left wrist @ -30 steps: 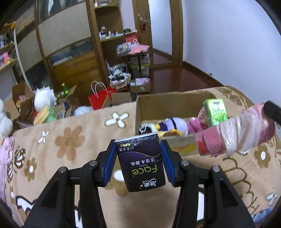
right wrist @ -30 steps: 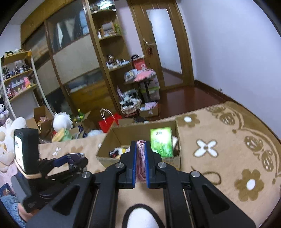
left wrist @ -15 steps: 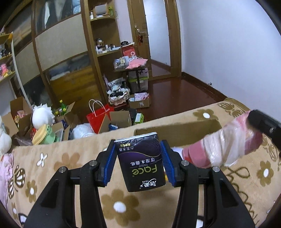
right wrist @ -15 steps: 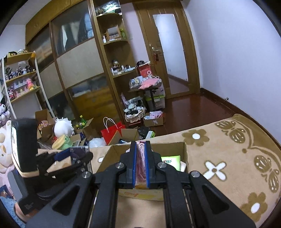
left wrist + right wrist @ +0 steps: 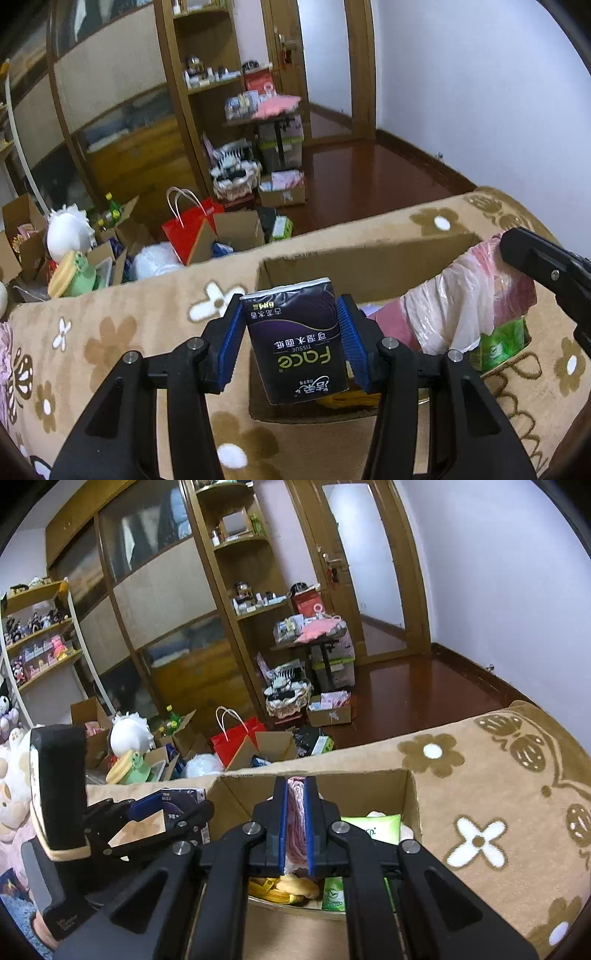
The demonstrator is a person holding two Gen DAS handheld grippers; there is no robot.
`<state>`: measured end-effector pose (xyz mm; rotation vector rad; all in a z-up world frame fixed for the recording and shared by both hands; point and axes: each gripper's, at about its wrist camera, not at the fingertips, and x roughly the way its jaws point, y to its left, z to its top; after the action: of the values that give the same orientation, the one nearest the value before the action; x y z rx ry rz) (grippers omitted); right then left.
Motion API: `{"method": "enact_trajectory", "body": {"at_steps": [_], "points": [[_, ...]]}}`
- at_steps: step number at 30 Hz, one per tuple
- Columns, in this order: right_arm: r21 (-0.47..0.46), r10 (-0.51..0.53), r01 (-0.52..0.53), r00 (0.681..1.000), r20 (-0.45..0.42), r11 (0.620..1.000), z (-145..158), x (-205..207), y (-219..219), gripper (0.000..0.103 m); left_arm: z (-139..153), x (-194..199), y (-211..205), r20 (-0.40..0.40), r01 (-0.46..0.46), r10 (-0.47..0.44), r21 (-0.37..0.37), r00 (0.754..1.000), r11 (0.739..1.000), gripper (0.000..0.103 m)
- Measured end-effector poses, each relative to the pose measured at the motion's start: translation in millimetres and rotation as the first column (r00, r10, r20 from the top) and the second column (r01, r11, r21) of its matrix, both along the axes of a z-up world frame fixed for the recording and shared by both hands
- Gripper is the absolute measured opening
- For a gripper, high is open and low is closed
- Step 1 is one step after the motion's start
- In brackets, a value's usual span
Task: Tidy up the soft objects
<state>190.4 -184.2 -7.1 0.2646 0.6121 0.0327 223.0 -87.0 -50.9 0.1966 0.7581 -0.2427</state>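
Cardboard, the open brown box (image 5: 354, 254) is lying under both grippers. I am holding the dark purple tissue pack (image 5: 297, 338) pinched in the left gripper (image 5: 291, 343) and the pink plastic-wrapped bundle (image 5: 296, 821) squeezed in the right gripper (image 5: 296, 827); I am lowering each fully inside before letting go.

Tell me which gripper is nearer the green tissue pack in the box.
Right. The right gripper, holding a pink bag, hangs over the box beside the green tissue pack; the left gripper, gripping a dark tissue pack, is at the box's far side.
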Motion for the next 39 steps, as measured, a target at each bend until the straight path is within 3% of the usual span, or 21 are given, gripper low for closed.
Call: {"method": "enact_trajectory", "body": {"at_steps": [6,13,16,24,25,28,33,37,39], "points": [[0.010,0.000,0.001,1.000,-0.026,1.000,-9.8,5.3,-4.5,0.009,-7.3,1.7,-3.2,0.016,0.000,0.000,0.013,1.000,1.000,0.058],[0.025,-0.004,0.005,0.999,-0.041,1.000,-11.5,7.2,-9.6,0.011,-9.0,4.2,0.3,-0.003,-0.024,0.024,0.037,1.000,0.999,0.079],[0.044,-0.007,0.009,0.999,-0.051,0.999,-11.9,9.1,-12.7,0.013,-3.3,2.3,7.4,0.005,-0.044,0.043,0.032,0.999,0.999,0.087],[0.009,-0.019,0.019,0.998,-0.052,1.000,8.2,2.1,-12.1,0.016,22.5,-13.2,27.9,0.014,-0.064,0.063,0.031,0.998,0.997,0.097],[0.007,-0.024,0.024,0.998,-0.053,1.000,11.2,1.2,-12.5,0.020,26.9,-17.5,29.8,0.023,-0.060,0.060,0.034,0.998,0.998,0.098],[0.010,-0.031,0.032,0.998,-0.046,0.999,22.0,-10.1,-13.0,0.048,40.8,-29.6,34.5,0.061,-0.064,0.061,0.050,0.996,0.997,0.100],[-0.010,-0.041,0.040,0.999,-0.025,0.999,39.1,-39.5,-11.2,0.071,65.0,-51.4,44.4,0.092,-0.055,0.053,0.022,0.994,0.998,0.102],[-0.048,-0.043,0.043,0.999,-0.006,0.998,51.8,-61.2,-10.2,0.100,79.1,-70.3,48.1,0.121,-0.049,0.045,0.035,0.992,0.998,0.102],[-0.079,-0.047,0.048,0.999,0.003,0.996,58.6,-72.4,-7.9,0.103,82.9,-79.5,49.3,0.126,-0.045,0.039,0.038,0.991,0.998,0.102]]}}
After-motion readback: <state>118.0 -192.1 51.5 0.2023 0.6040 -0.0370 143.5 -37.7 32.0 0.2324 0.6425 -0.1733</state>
